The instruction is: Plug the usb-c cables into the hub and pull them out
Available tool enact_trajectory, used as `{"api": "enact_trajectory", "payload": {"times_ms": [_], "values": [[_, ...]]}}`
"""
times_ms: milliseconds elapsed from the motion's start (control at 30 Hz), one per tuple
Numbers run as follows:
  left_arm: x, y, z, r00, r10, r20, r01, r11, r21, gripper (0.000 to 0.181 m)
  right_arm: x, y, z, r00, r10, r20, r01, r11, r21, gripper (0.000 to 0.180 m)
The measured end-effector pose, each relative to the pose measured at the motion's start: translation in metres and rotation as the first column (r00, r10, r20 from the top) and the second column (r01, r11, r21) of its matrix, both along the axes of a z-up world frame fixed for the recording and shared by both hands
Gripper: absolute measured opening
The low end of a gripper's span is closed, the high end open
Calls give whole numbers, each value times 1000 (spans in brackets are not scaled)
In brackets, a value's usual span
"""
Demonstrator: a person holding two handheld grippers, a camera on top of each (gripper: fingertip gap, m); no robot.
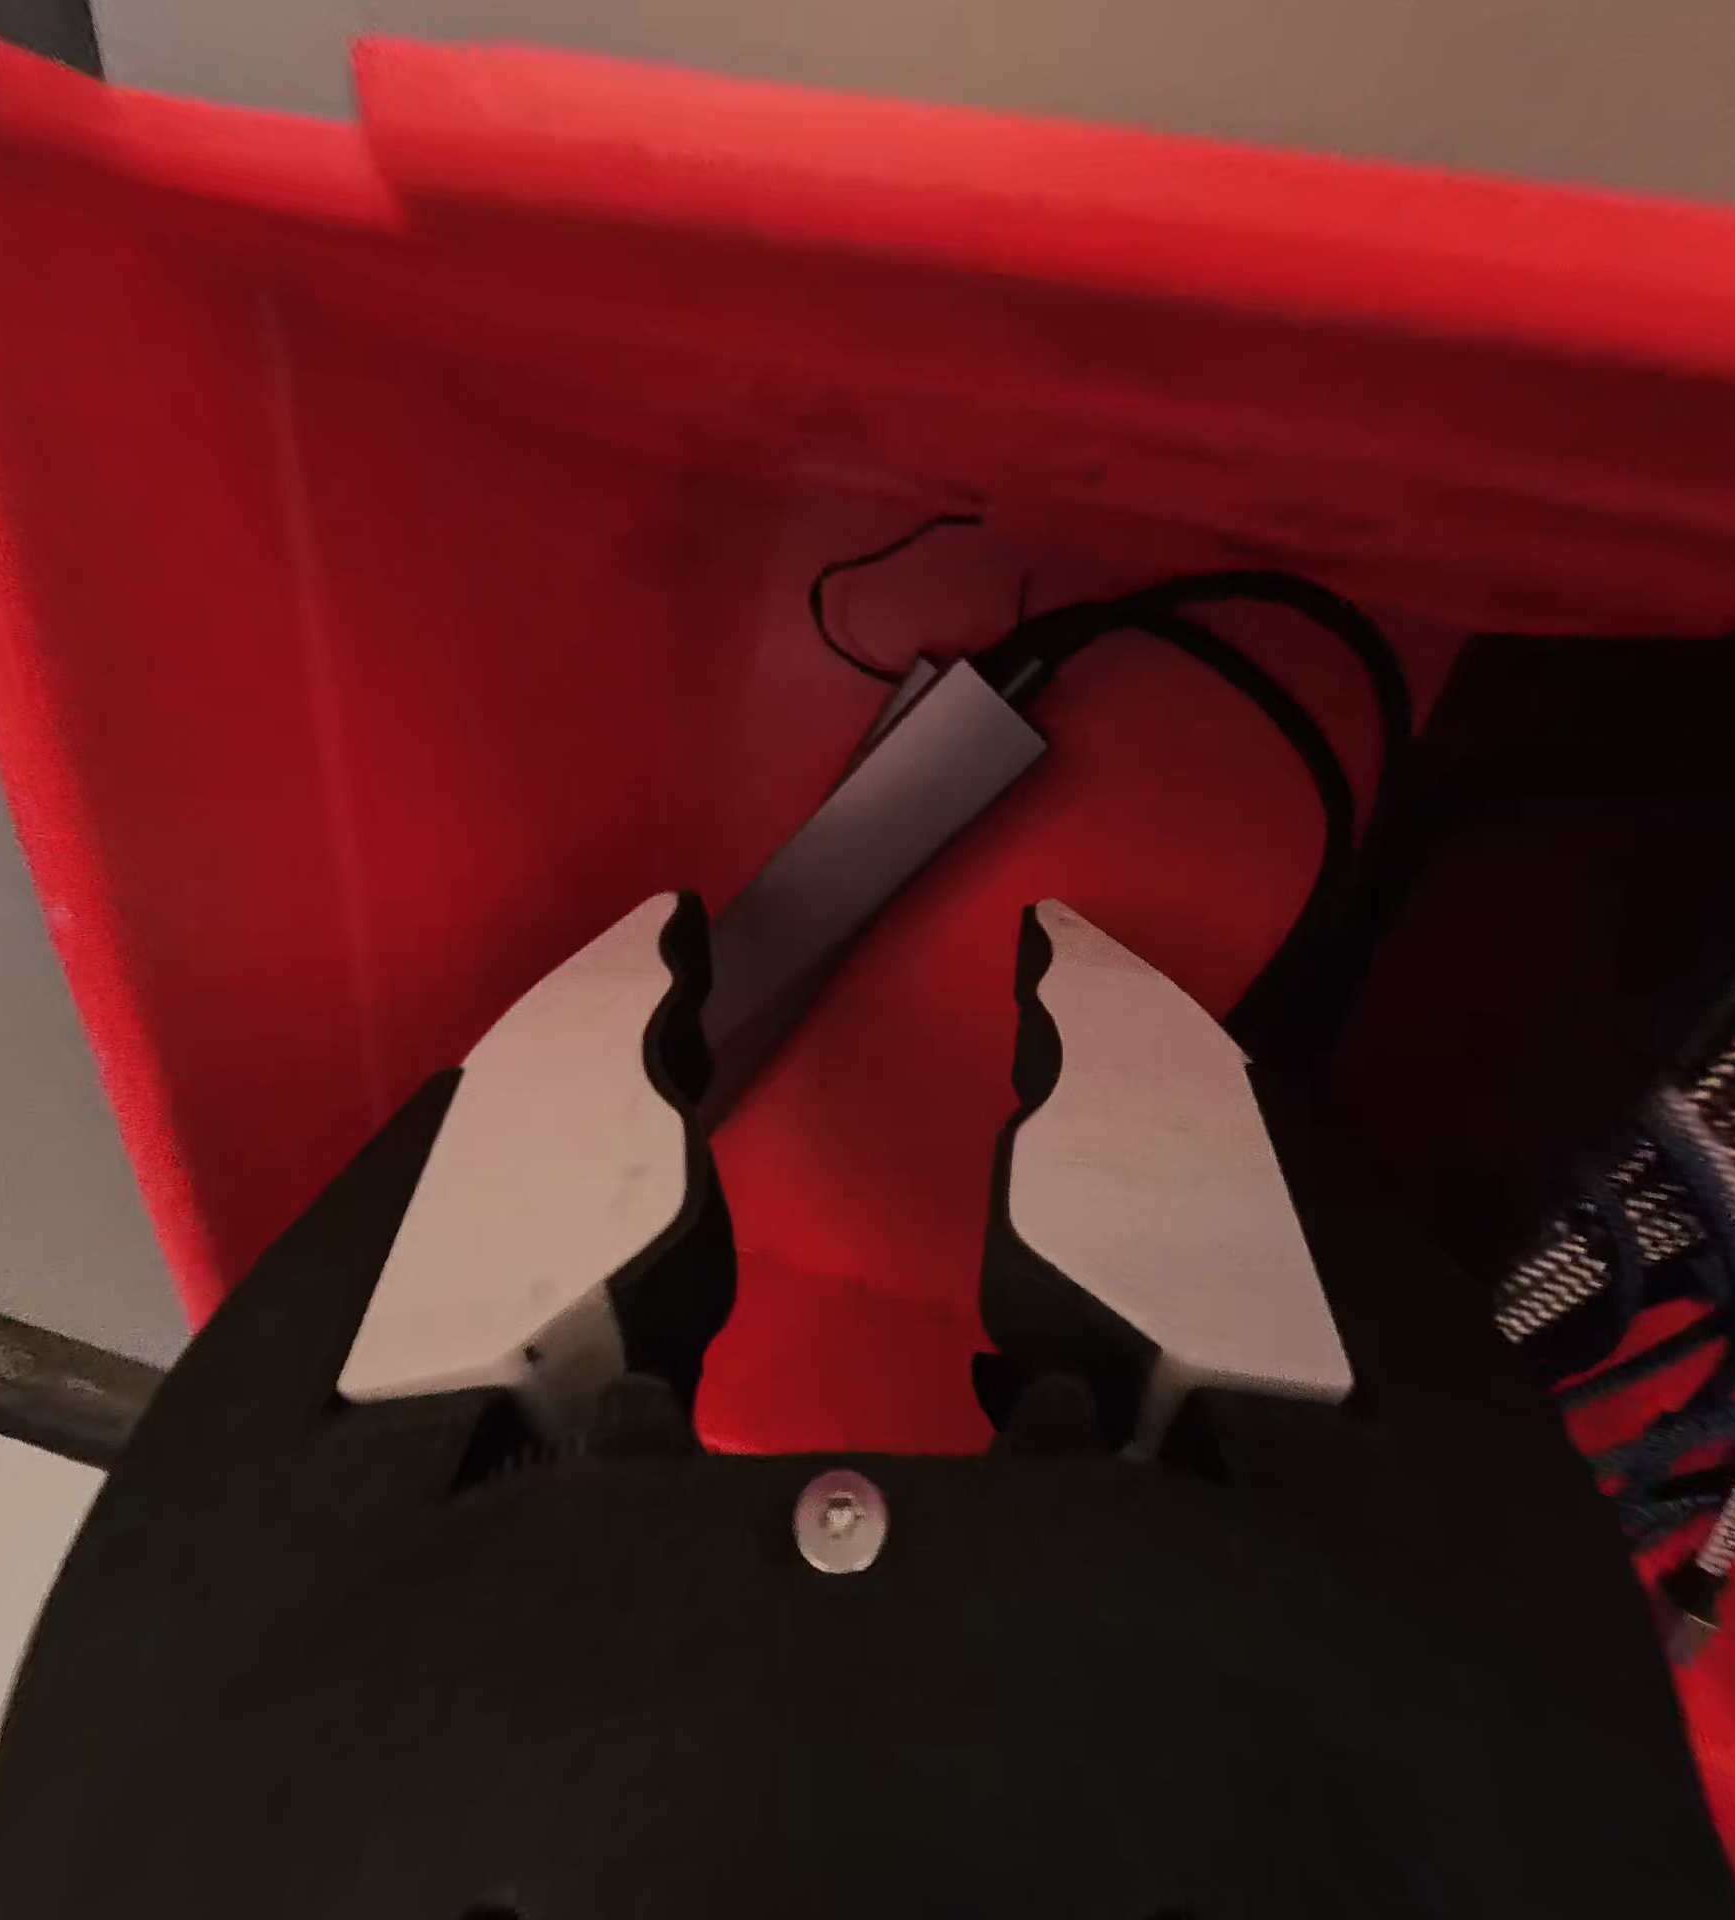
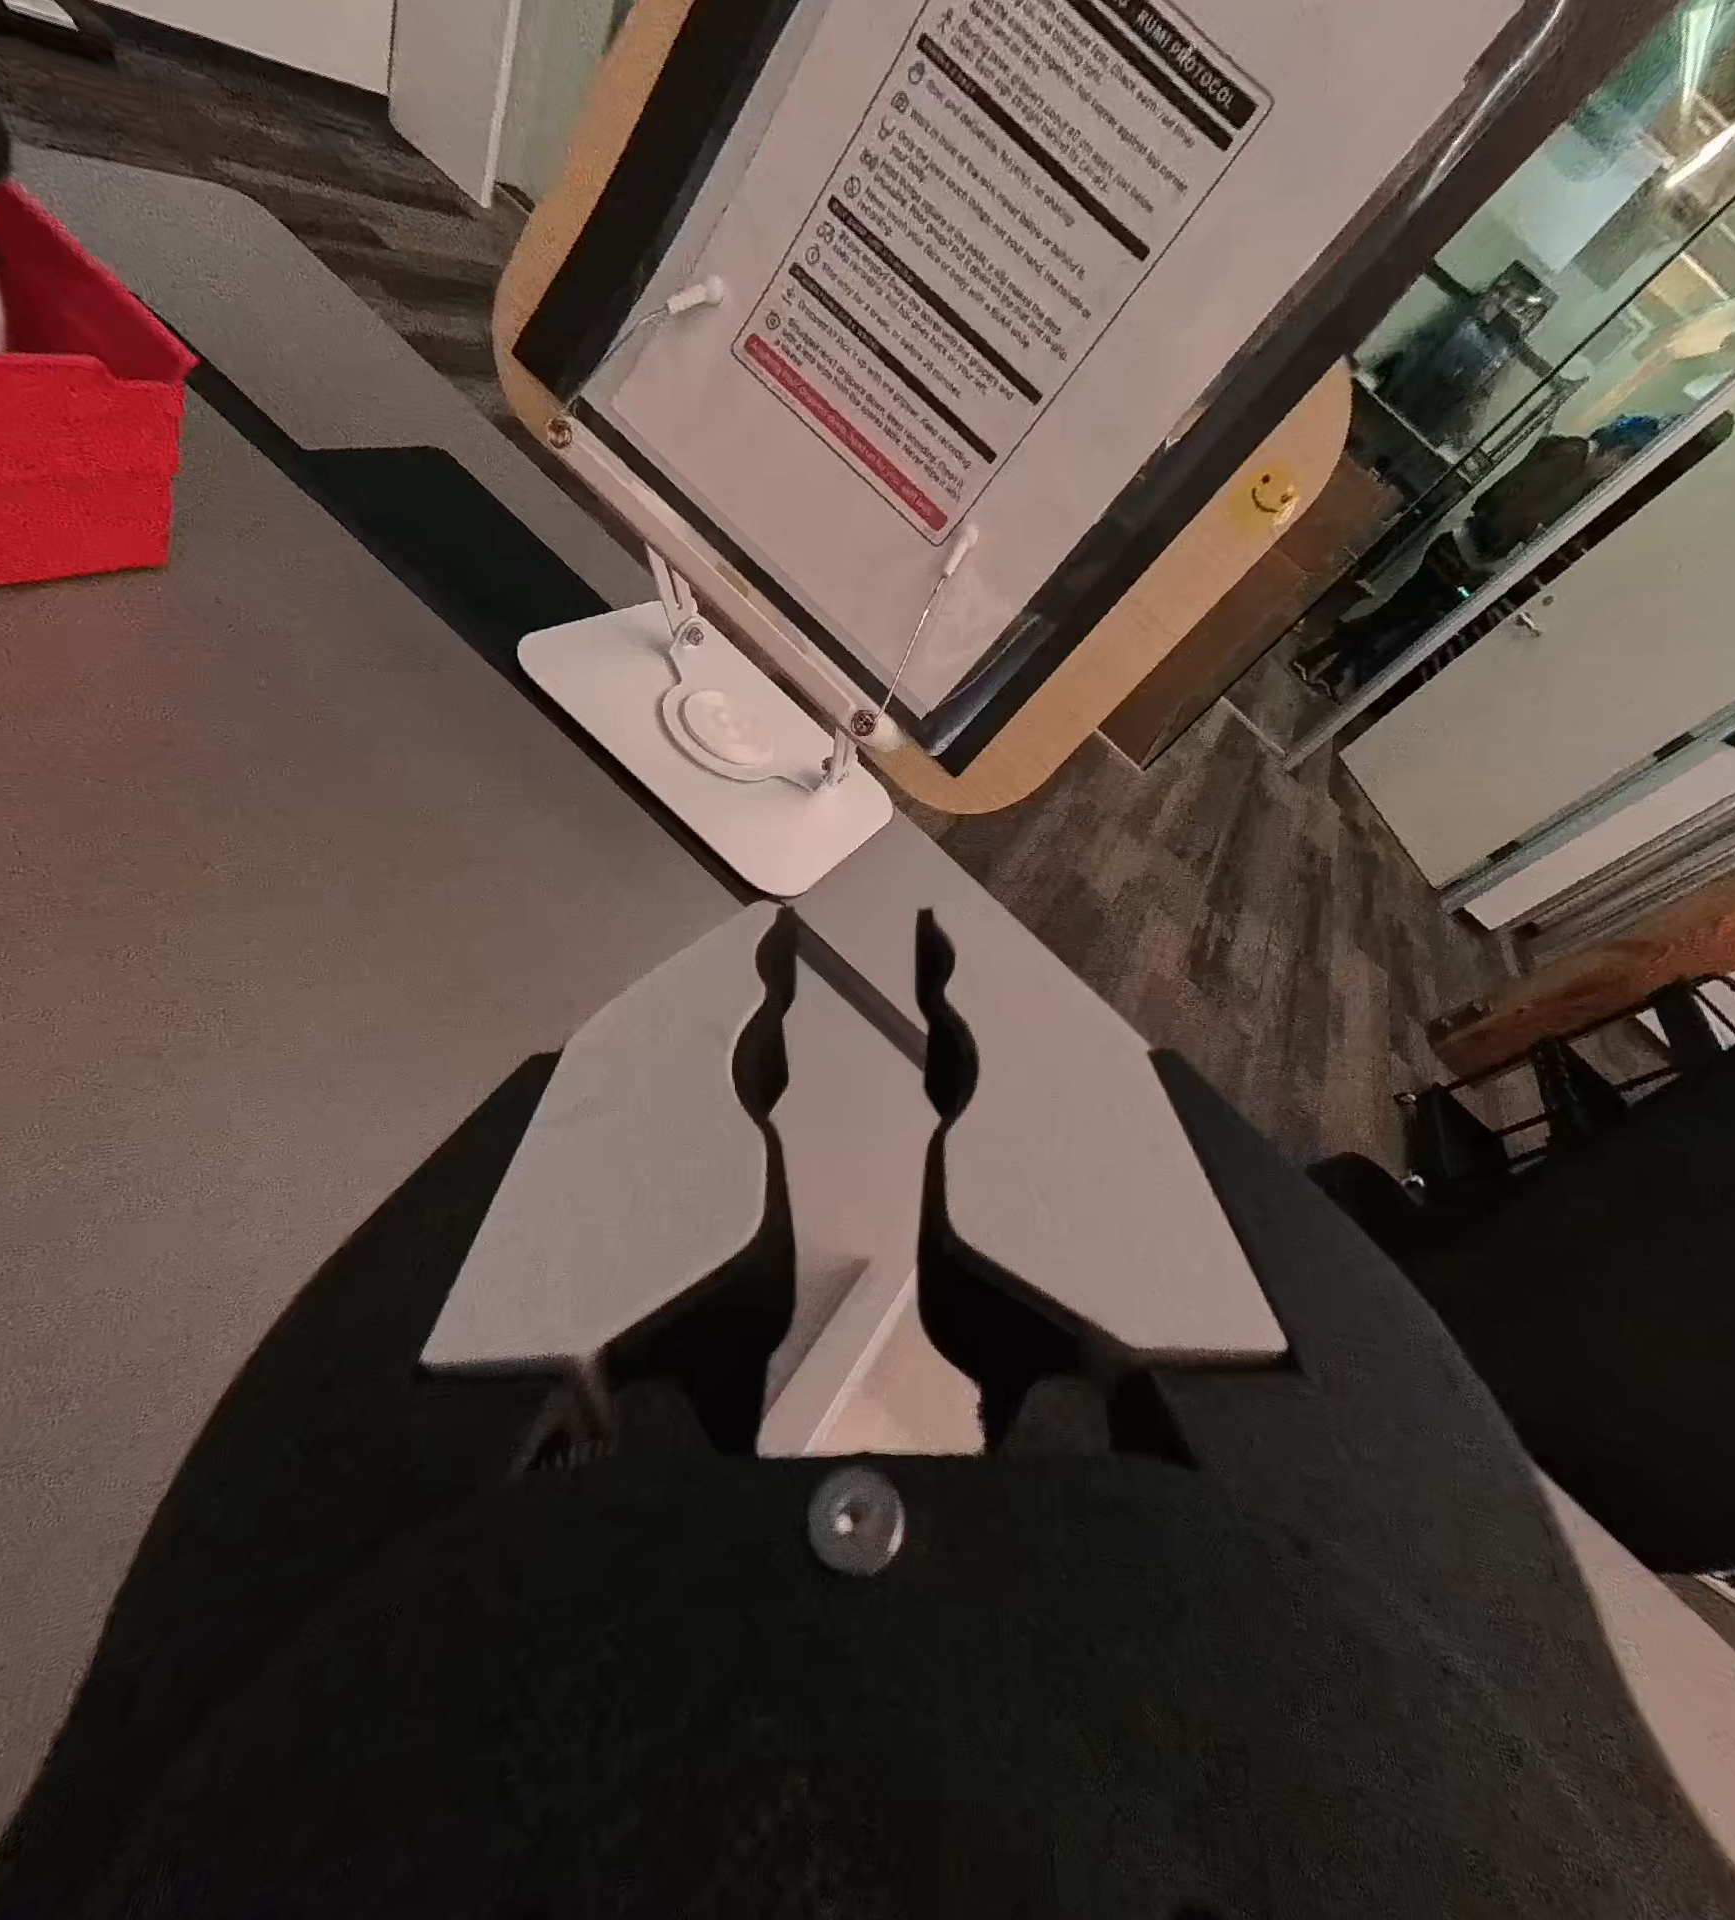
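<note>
In the left wrist view a slim dark grey hub point(image 1: 873, 842) lies slanted on the floor of a red bin point(image 1: 530, 416), its black lead point(image 1: 1362, 727) looping off its far end. My left gripper point(image 1: 858, 914) is open and empty inside the bin, just above the hub's near end, which runs behind the left finger. Braided cables point(image 1: 1673, 1299) lie bundled at the bin's right side. My right gripper point(image 2: 855, 920) is open and empty over the grey table's point(image 2: 167, 935) edge, away from the bin point(image 2: 32, 468), which shows at the far left.
A black object point(image 1: 1621, 831) lies in the bin's right part beside the hub lead. In the right wrist view a framed sheet on a white stand point(image 2: 717, 748) sits at the table edge, with carpet floor, glass walls and dark chairs point(image 2: 1621, 1195) beyond.
</note>
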State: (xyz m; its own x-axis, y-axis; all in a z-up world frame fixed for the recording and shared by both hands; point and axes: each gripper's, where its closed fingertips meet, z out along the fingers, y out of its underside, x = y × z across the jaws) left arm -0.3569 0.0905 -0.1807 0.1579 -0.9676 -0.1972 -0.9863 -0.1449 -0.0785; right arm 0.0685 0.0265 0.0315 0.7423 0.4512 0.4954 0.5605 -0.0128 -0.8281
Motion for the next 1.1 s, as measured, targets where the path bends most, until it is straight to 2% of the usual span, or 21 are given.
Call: {"api": "enact_trajectory", "payload": {"times_ms": [100, 233, 333, 467, 700, 933, 1100], "values": [[-1, 6, -9, 1000, -24, -9, 23, 1000, -11, 56, -1, 5, -9, 1000, 13, -19, -13, 999, -38, 23], [-4, 8, -12, 999, -50, -12, 50, 999, -6, 36, -3, 10, -18, 1000, 11, -7, -11, 998, -67, 23], [-8, 0, -7, 1000, 10, 17, -8, 997, -75, 34, -5, 11, -20, 1000, 19, -2, -19, 997, -76, 23], [-16, 0, 4, 995, 88, 56, -85, 994, -67, 30, -7, 10, -20, 1000, 29, -10, -29, 996, -79, 23], [-20, -4, 38, 958, 218, 185, -213, 976, -46, 27, -10, 6, -16, 998, 52, -30, -55, 996, -77, 23], [-21, -8, 74, 942, 217, 255, -241, 968, 69, 26, -17, 1, -11, 996, 77, -33, -79, 995, -63, 24], [-13, -9, 121, 926, 190, 326, -253, 953, 165, 25, -21, -3, -9, 995, 95, -34, -97, 993, -62, 24]]}}
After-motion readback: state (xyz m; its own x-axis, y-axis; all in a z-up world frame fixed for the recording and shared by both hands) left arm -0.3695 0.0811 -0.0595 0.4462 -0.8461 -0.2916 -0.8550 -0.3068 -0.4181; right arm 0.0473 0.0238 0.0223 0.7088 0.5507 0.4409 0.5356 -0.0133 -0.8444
